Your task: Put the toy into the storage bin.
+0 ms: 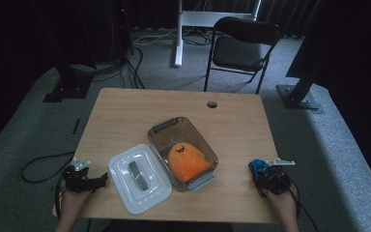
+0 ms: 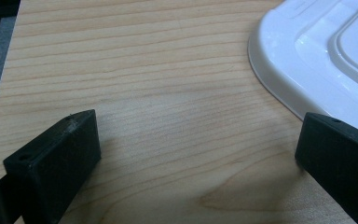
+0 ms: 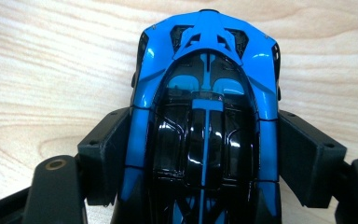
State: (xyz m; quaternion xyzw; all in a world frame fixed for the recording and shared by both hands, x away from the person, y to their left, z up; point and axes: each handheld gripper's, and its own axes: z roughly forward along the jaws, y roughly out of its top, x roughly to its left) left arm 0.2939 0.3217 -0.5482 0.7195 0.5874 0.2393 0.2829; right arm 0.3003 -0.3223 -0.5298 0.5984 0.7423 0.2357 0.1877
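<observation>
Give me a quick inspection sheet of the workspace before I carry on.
Surface: wooden table, port hole at far edge.
Job's things: blue toy car between right gripper's pads; clear bin open, orange plush inside; white lid beside it.
Clutter: nothing seen.
Grippers: right gripper shut on car; left gripper open, near lid.
Cables: black cable trailing off left edge.
Surroundings: folding chair, carpet, stand bases.
</observation>
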